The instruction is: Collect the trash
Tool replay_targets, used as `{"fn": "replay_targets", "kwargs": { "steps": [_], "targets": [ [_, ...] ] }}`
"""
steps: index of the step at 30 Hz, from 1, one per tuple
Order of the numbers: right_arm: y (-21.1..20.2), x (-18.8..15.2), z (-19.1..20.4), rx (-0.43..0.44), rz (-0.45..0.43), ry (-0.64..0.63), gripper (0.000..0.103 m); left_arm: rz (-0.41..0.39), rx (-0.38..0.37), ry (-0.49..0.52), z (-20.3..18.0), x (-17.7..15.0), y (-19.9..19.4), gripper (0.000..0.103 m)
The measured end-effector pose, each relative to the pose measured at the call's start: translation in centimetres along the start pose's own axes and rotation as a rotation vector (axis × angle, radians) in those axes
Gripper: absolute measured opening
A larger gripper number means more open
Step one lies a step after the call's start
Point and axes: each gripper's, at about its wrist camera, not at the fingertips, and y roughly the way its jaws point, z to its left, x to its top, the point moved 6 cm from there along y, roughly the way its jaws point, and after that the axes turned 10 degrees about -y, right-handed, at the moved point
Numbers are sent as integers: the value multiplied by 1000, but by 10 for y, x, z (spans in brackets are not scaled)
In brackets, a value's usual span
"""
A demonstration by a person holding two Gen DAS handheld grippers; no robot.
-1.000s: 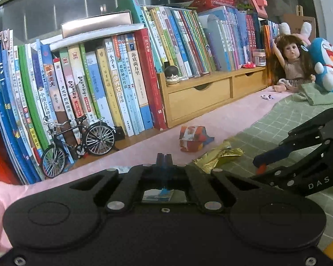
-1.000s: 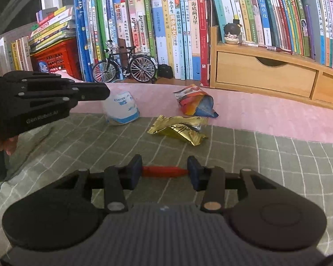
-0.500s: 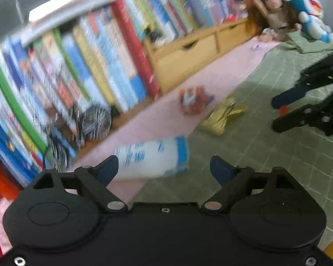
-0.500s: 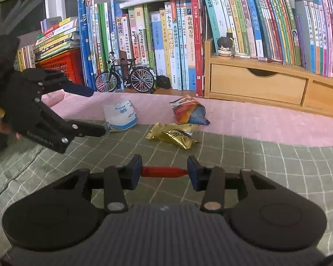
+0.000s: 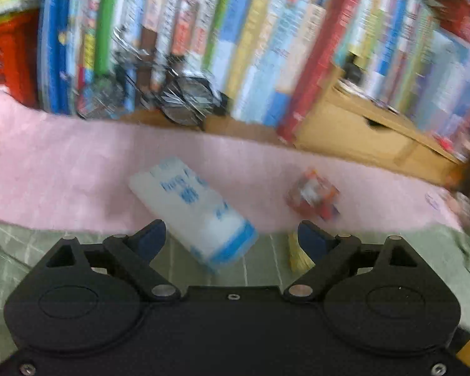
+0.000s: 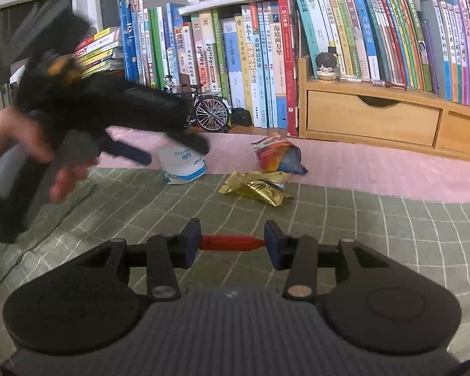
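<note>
Left hand (image 6: 31,144): at the left edge of the right wrist view, blurred, wrapped around the handle of the left gripper.
Left gripper (image 5: 232,238): jaws spread wide, nothing pressed between the pads; the near end of the white and blue packet sits in the gap without touching either fingertip.
White and blue packet (image 5: 192,210): lying aslant across the seam where the pink blanket (image 5: 62,175) meets the green checked cloth (image 6: 376,228); blue print on its face, blurred.
Toy bicycle (image 6: 203,109): standing upright against the row of books (image 6: 250,62), behind the packet.
Gold wrapper (image 6: 257,186): crumpled on the green checked cloth, just right of the packet and apart from it.
Orange and blue snack bag (image 6: 277,155): on the pink blanket, just behind the gold wrapper, its open end tilted up.
Right gripper (image 6: 232,242): jaws clenched on a slim red piece (image 6: 232,242) that spans from pad to pad; held above the green checked cloth, well short of the wrappers.
Wooden drawer unit (image 6: 373,116): at the right, under more books, with a small figurine (image 6: 327,64) on its top.
</note>
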Motion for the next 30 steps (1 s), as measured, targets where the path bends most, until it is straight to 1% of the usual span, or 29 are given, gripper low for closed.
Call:
{"fn": "replay_targets", "kwargs": {
  "steps": [2, 3, 7, 9, 10, 12, 13, 14, 15, 18, 20, 22, 24, 30],
  "targets": [
    [-2, 0, 0, 9, -5, 8, 48, -13, 70, -45, -2, 4, 9, 90],
    [-3, 0, -2, 7, -7, 12, 48, -7, 91, -57, -4, 4, 14, 90],
    [-8, 0, -7, -12, -18, 17, 48, -5, 189, -26, -8, -3, 29, 90],
    [-10, 1, -9, -12, -26, 29, 48, 3, 224, -21, -8, -6, 38, 90],
    [-11, 2, -10, -13, -29, 31, 48, -11, 239, -13, -8, -6, 39, 89],
    [-13, 2, -11, -16, -34, 32, 48, -36, 255, 1, -9, -5, 40, 81],
    [-14, 3, -11, -17, -36, 32, 48, -49, 255, 4, -10, -3, 40, 71],
    [-14, 3, -11, -17, -38, 33, 48, -64, 249, 13, -10, -1, 38, 65],
    [-15, 4, -11, -15, -39, 34, 48, -73, 237, 25, -10, 0, 36, 63],
    [-16, 4, -10, -14, -43, 33, 48, -85, 208, 67, -12, 4, 32, 51],
    [-17, 4, -9, -11, -45, 34, 48, -103, 182, 103, -13, 6, 25, 30],
    [-17, 4, -8, -6, -45, 36, 48, -91, 152, 131, -15, 7, 21, 22],
    [-16, 3, -7, -2, -42, 34, 48, -80, 134, 146, -14, 6, 17, 20],
    [-14, 1, -2, 5, -32, 29, 48, -71, 90, 148, -7, 0, 5, 20]
  ]
}}
